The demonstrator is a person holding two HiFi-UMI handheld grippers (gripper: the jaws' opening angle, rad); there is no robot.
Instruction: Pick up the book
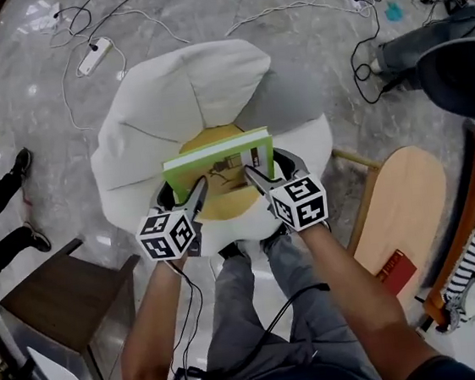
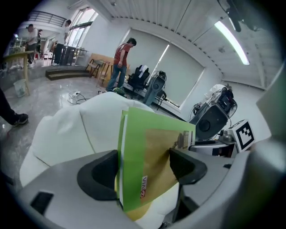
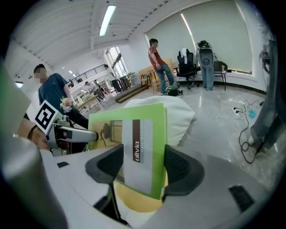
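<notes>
Your left gripper (image 2: 143,167) and right gripper (image 3: 142,166) each clamp an end of the book's (image 1: 217,160) near edge. It spans between them: thin, flat, glossy lime-green cover with a tan picture panel. The puffy white fabric beanbag (image 1: 176,98) bulges just beyond both.

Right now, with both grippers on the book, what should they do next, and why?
Probably raise both together, straight up. The left gripper and right gripper are each shut on the book, and the cushion lies close beneath it, so an even lift should carry it clear.
</notes>
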